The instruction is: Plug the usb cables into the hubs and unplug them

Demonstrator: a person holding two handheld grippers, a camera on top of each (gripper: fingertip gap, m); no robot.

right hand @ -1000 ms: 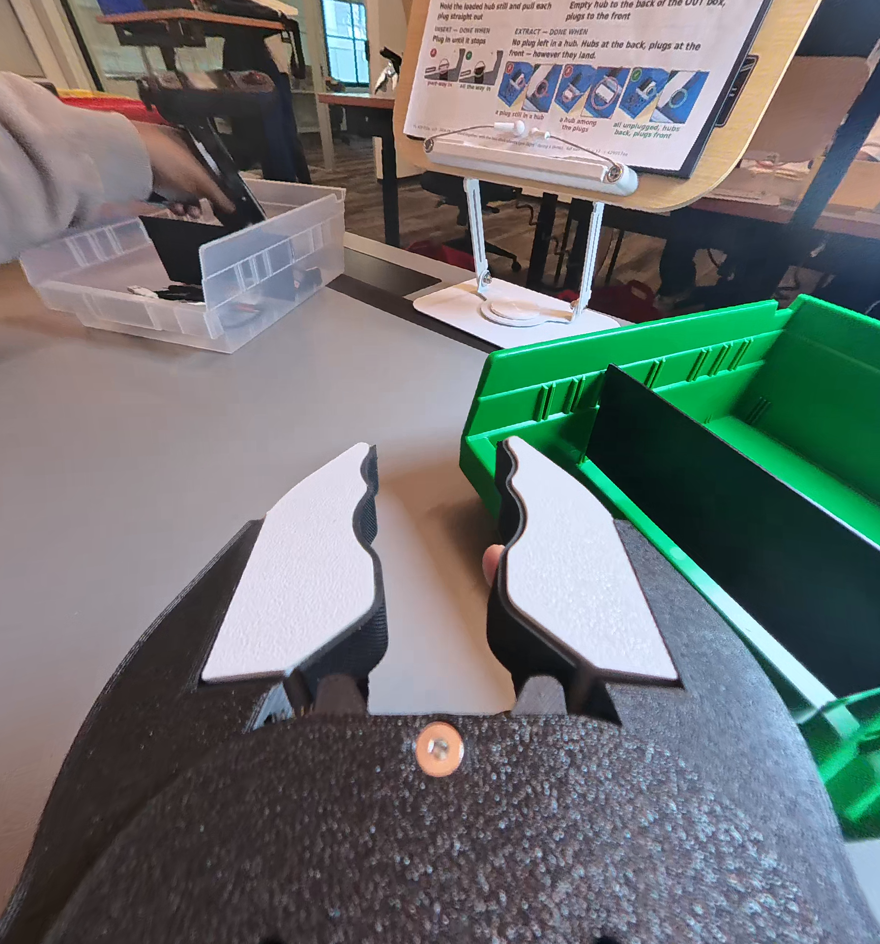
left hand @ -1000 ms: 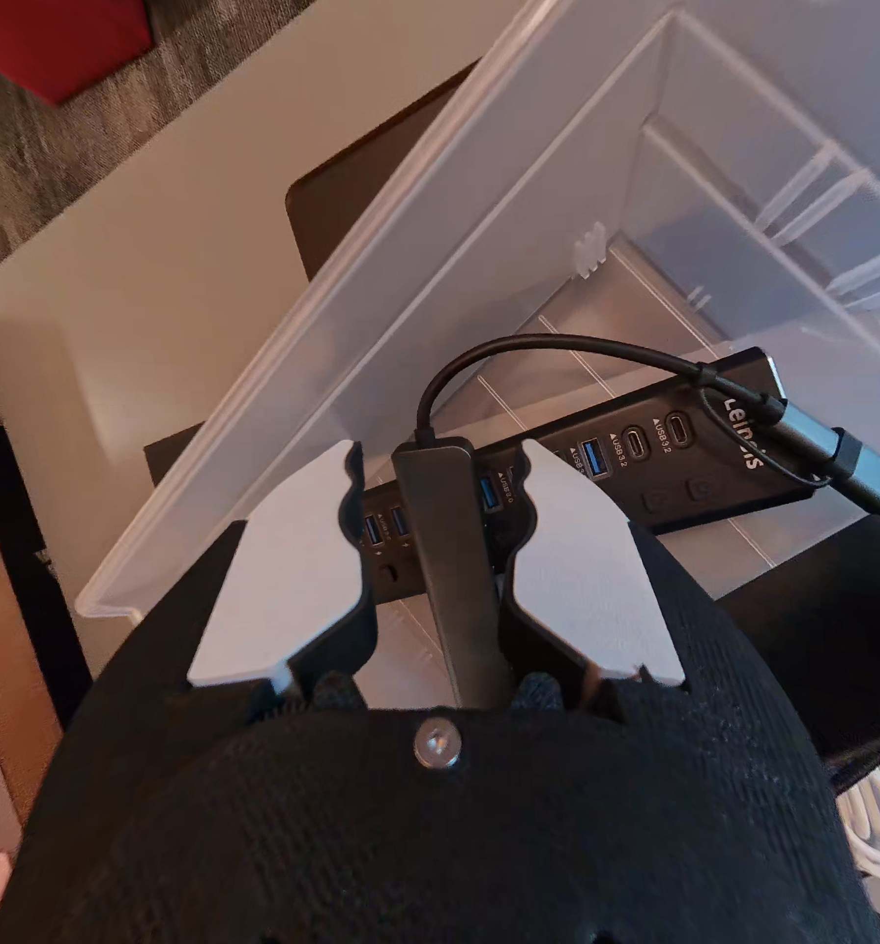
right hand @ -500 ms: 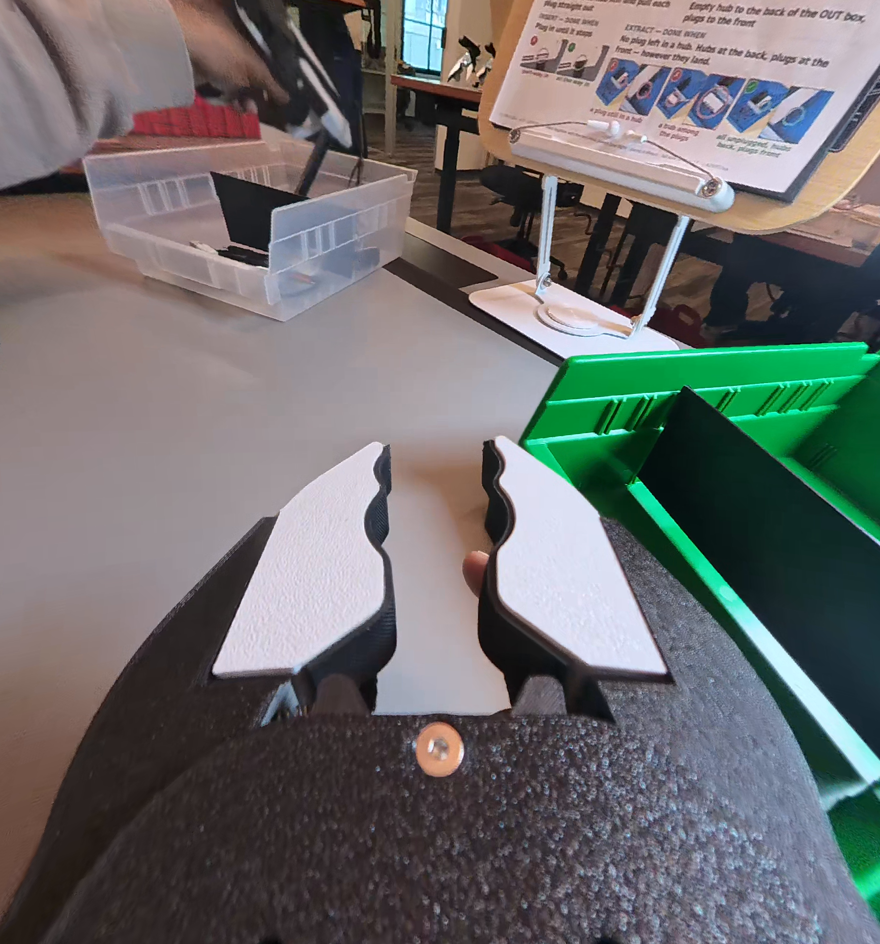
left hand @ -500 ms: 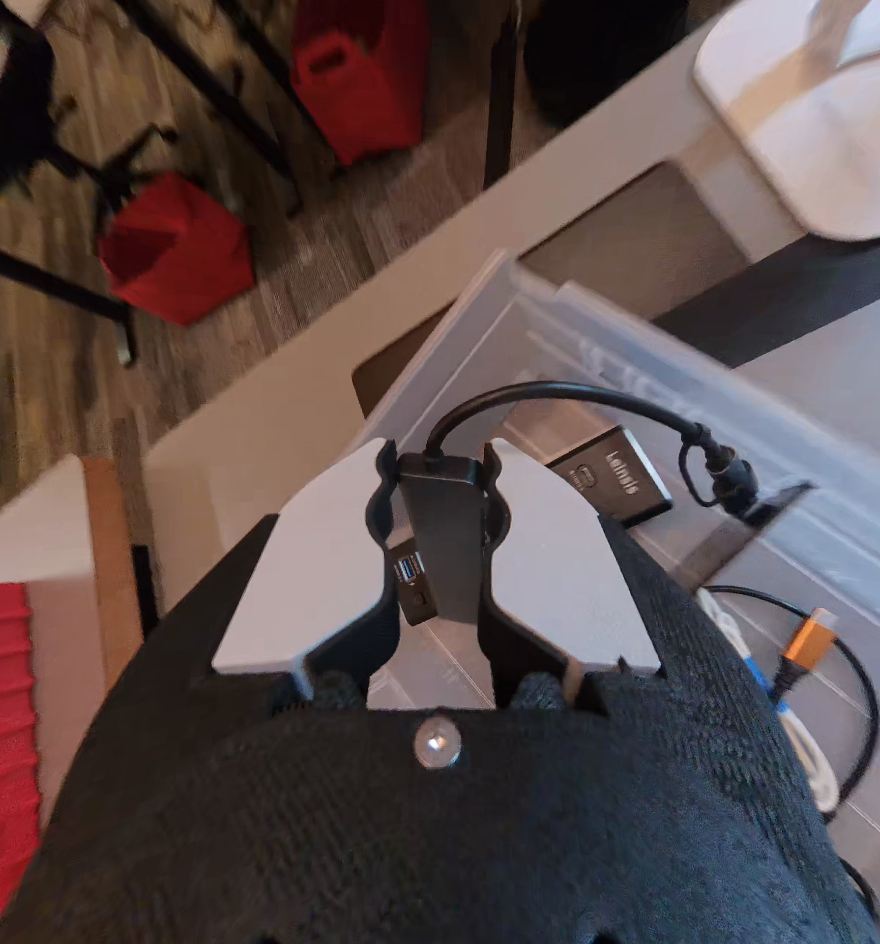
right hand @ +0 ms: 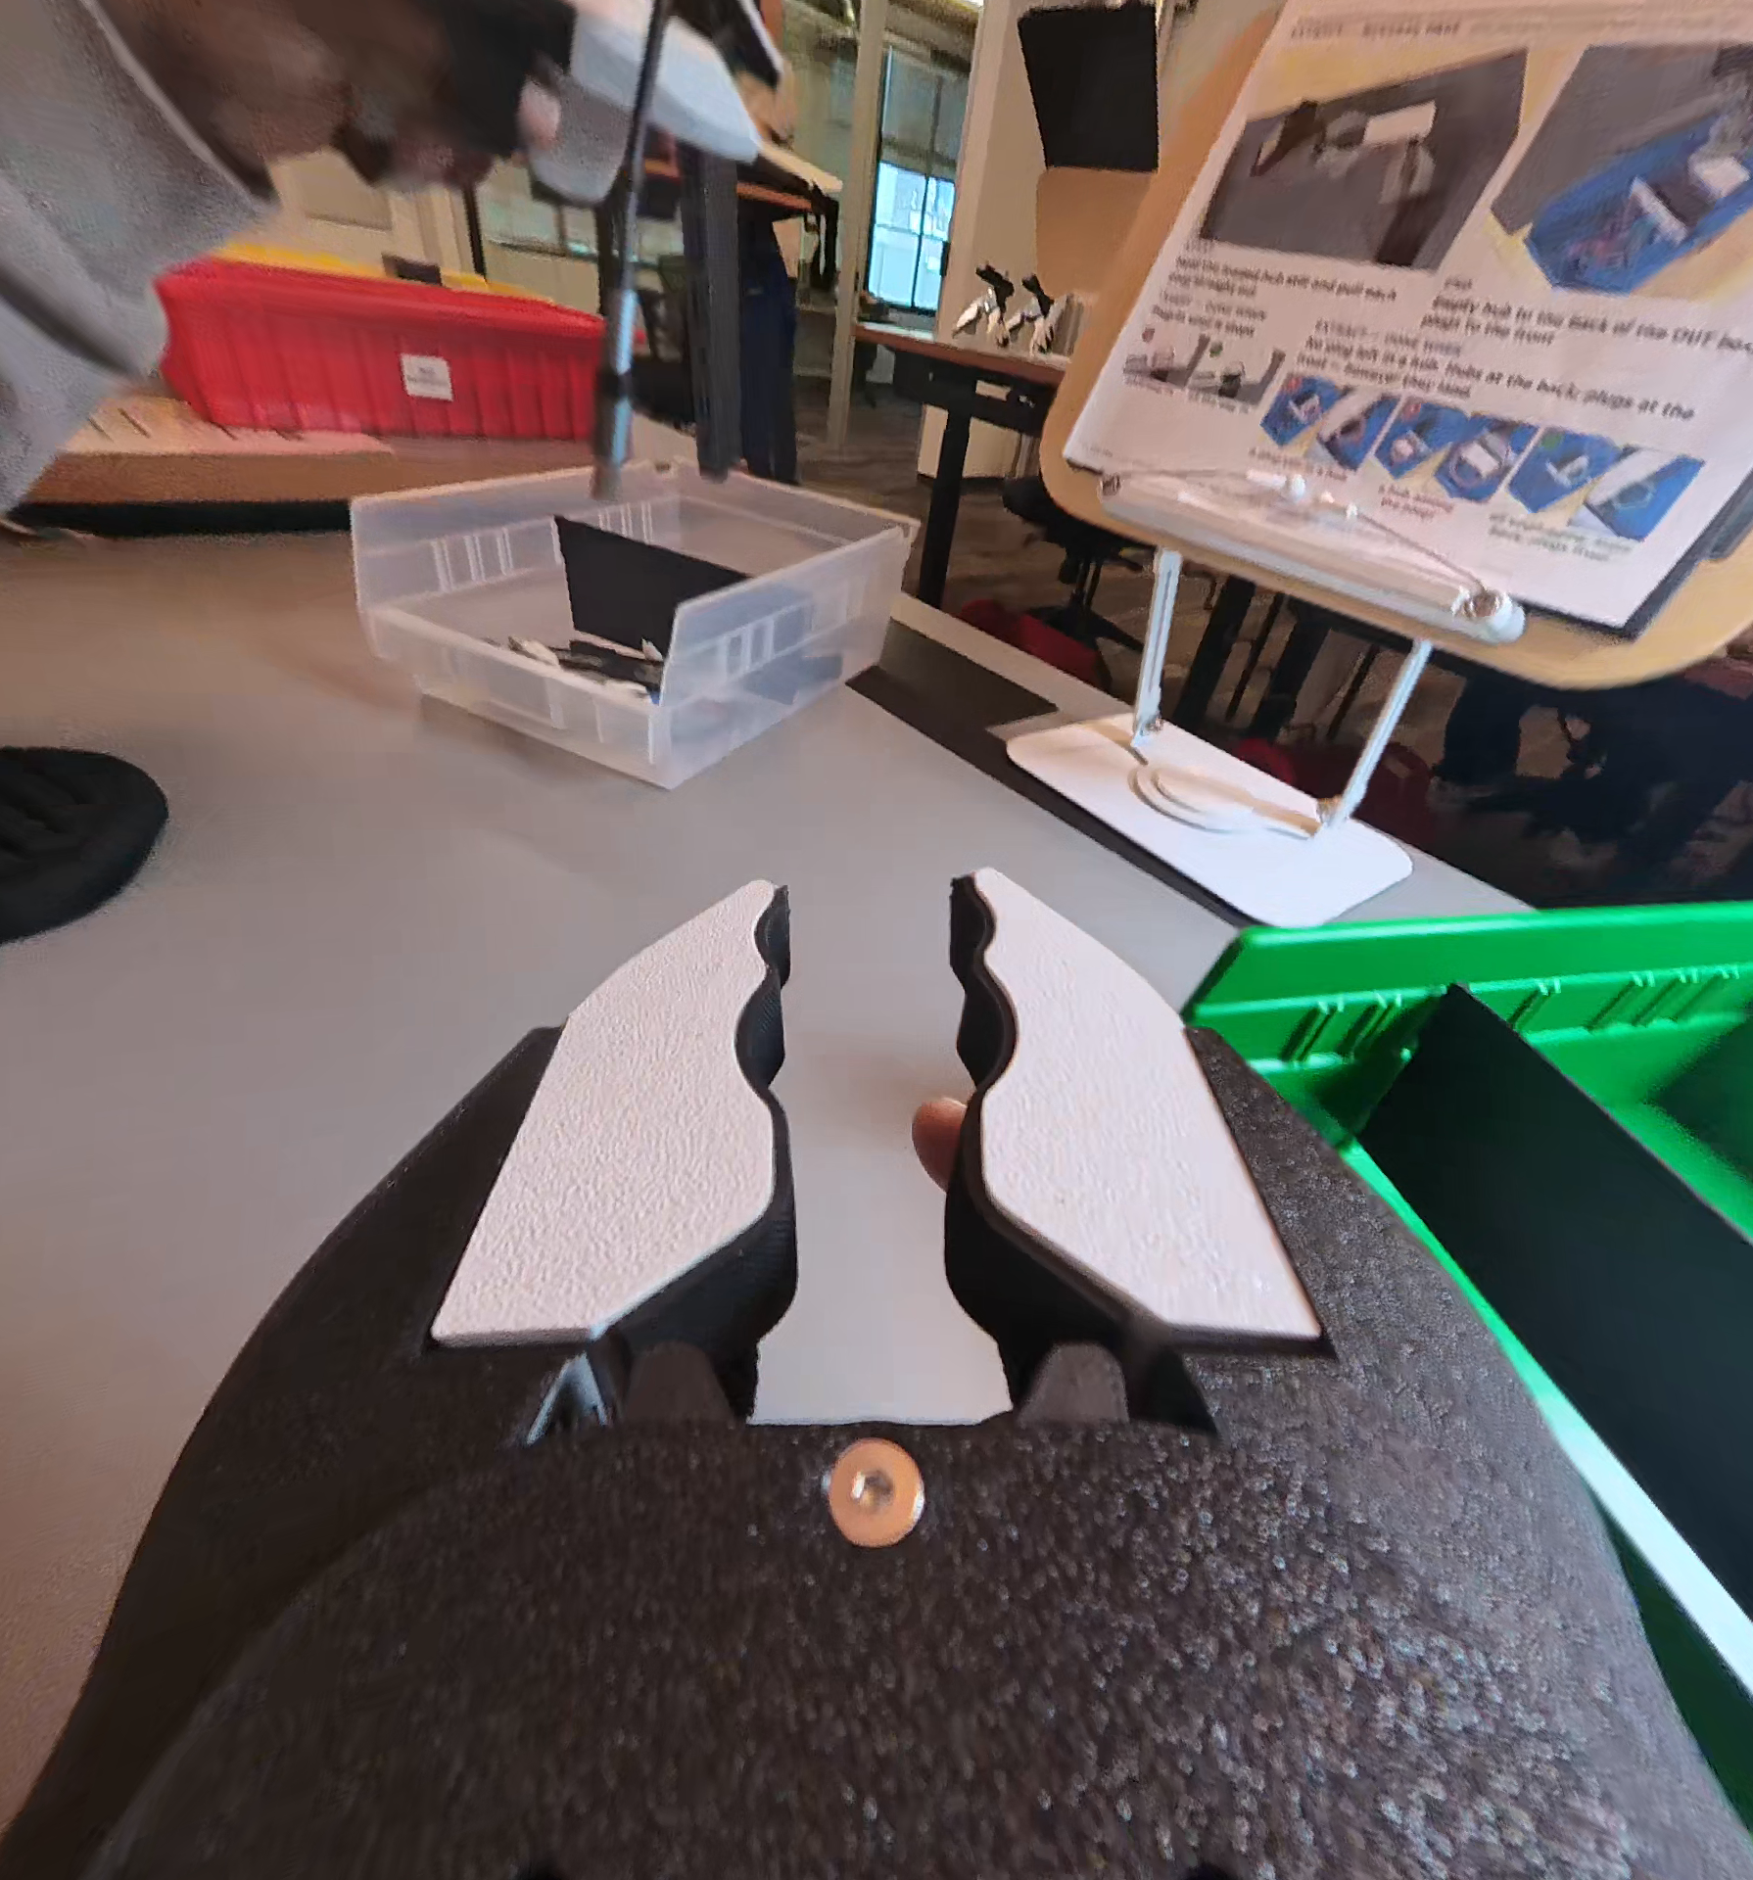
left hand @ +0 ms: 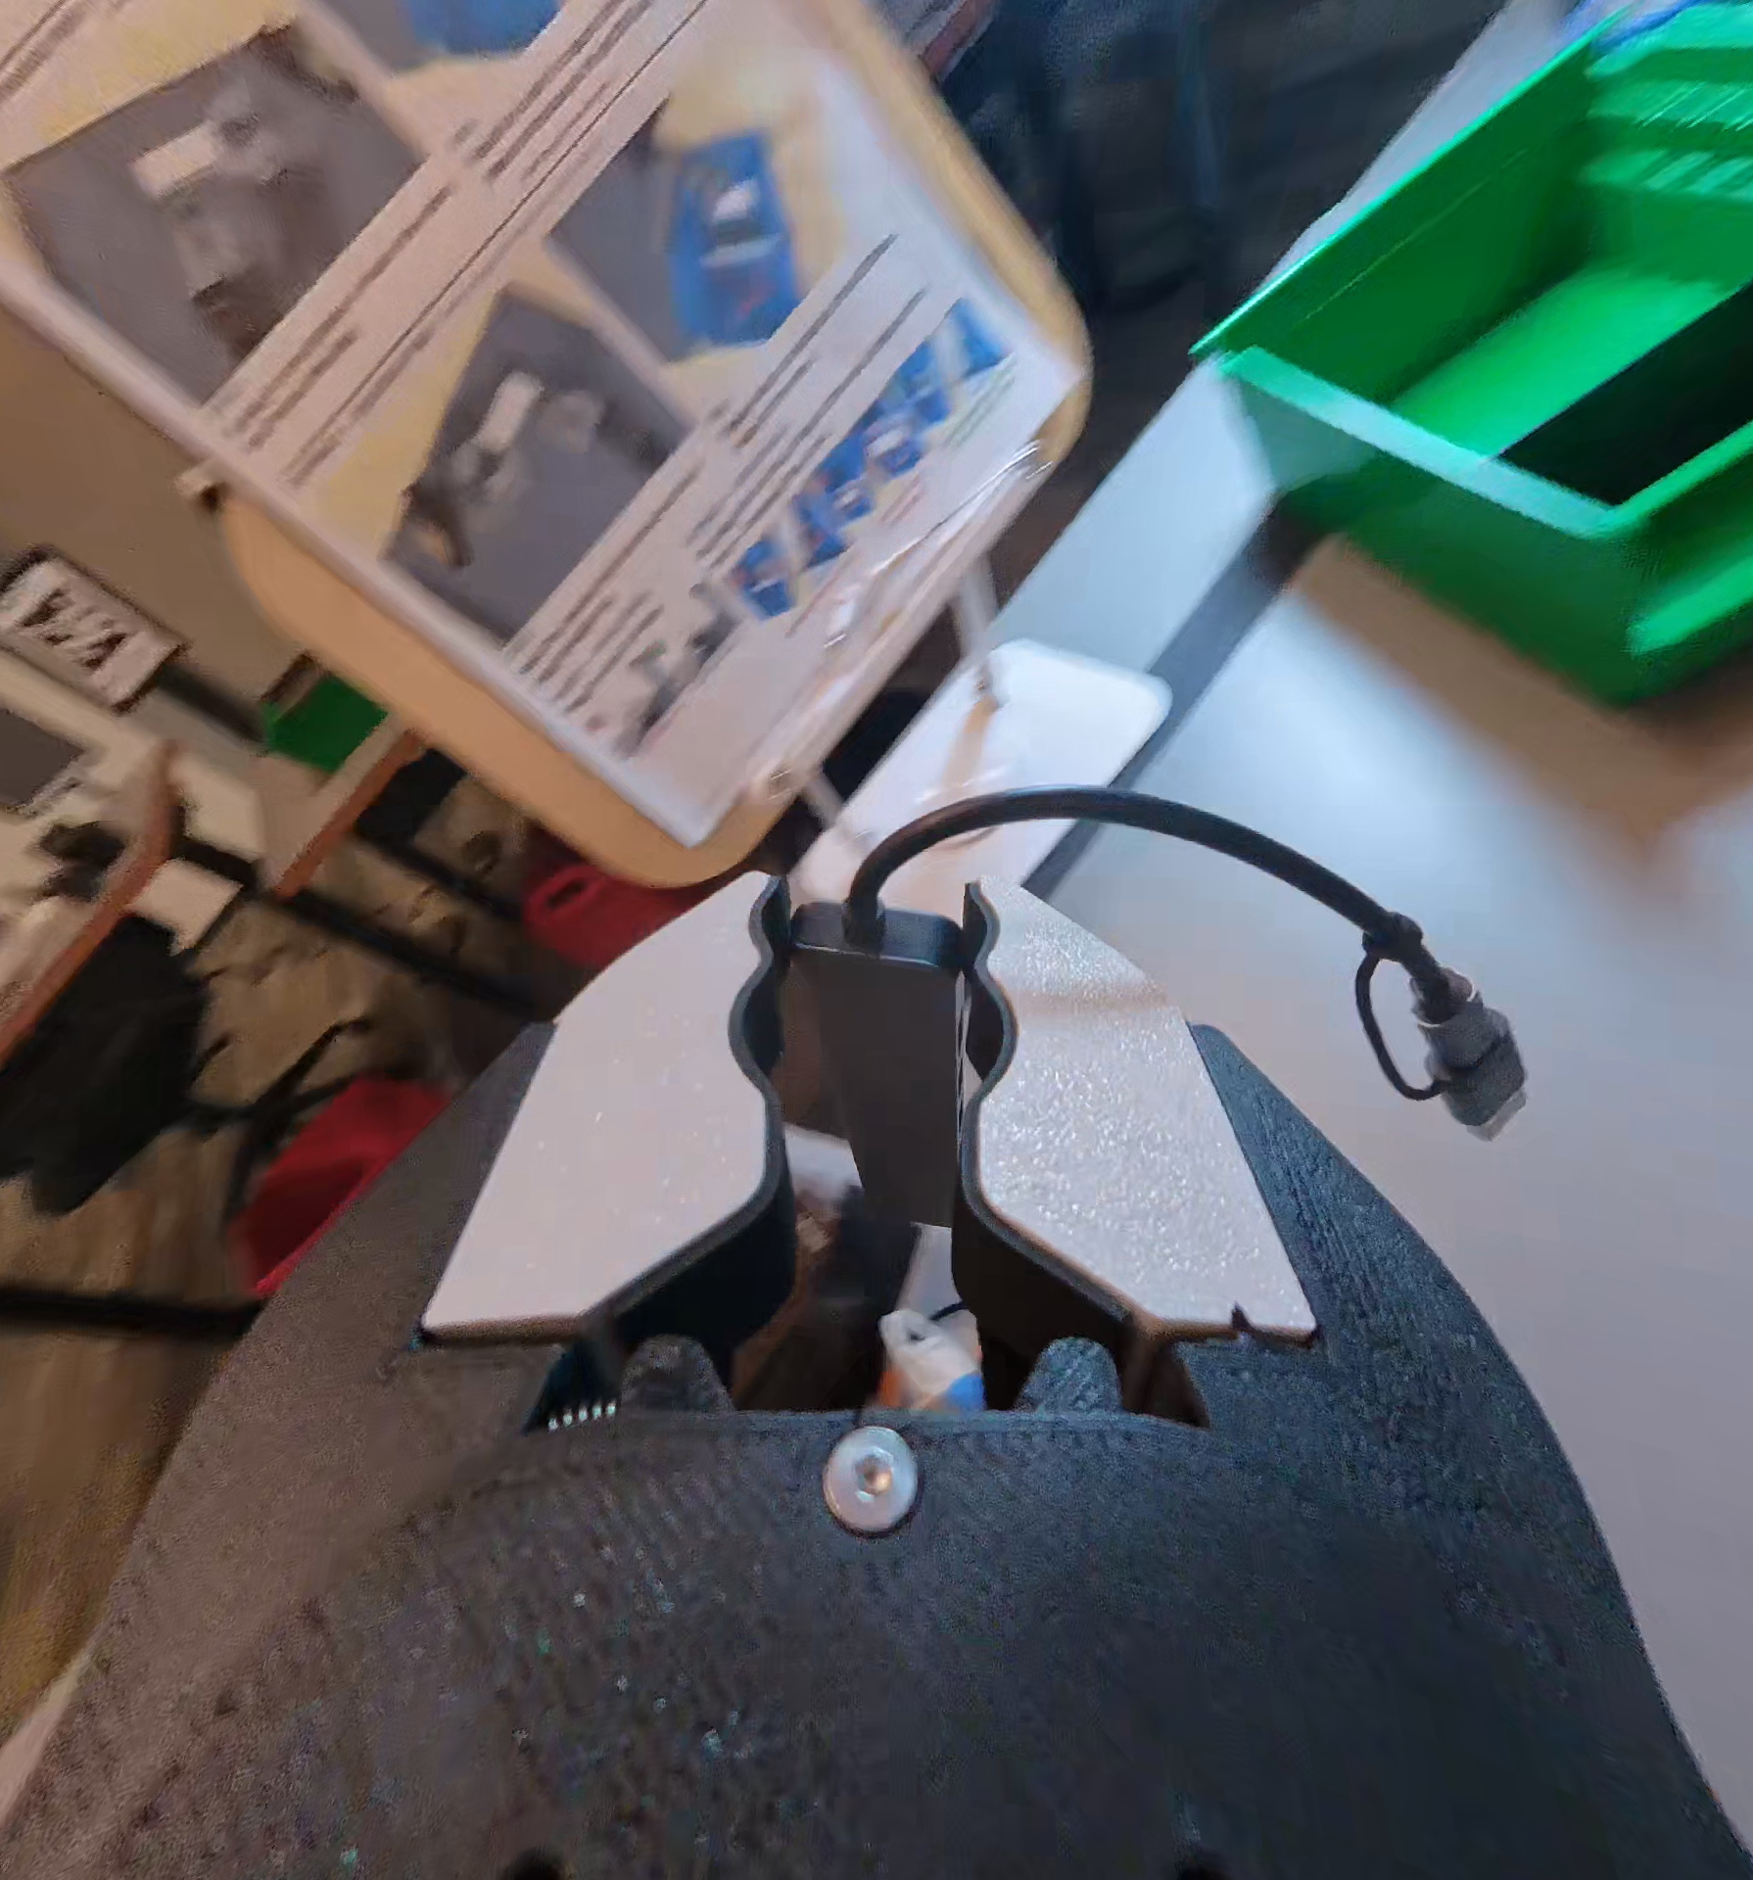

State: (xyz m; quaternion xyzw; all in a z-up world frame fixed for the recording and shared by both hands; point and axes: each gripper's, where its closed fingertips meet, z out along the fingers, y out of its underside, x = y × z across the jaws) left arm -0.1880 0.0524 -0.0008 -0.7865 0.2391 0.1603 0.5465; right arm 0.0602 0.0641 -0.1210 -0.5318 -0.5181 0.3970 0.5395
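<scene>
Carrying step, by the look of it: hub (left hand: pixel 878 1058) clamped between the fingers of the left gripper (left hand: pixel 870 1027), raised in the air above the grey table (right hand: pixel 364 966). Short black cable (left hand: pixel 1137 824) arching off the hub's far end toward 2 o'clock, its plug (left hand: pixel 1468 1058) dangling free, touching nothing. Seen also in the right wrist view at 11 o'clock, high over the clear bin (right hand: pixel 638 621). Right gripper (right hand: pixel 867 977) empty, fingers apart, low over the table near the green bin (right hand: pixel 1503 956).

Next move, judged: lowering the hub to open table between the bins, holding it steady, then bringing the right gripper to fetch a cable end for a port. Calls for ports facing up and reachable; which way they face now cannot be told.

Around: clear bin at 11 o'clock in the right wrist view with a black divider and loose cables inside; green bin at 3 o'clock; instruction board on a white stand (right hand: pixel 1218 804) at 1 o'clock. Dangling plug likely to snag a bin rim during the swing. Left wrist view heavily blurred.
</scene>
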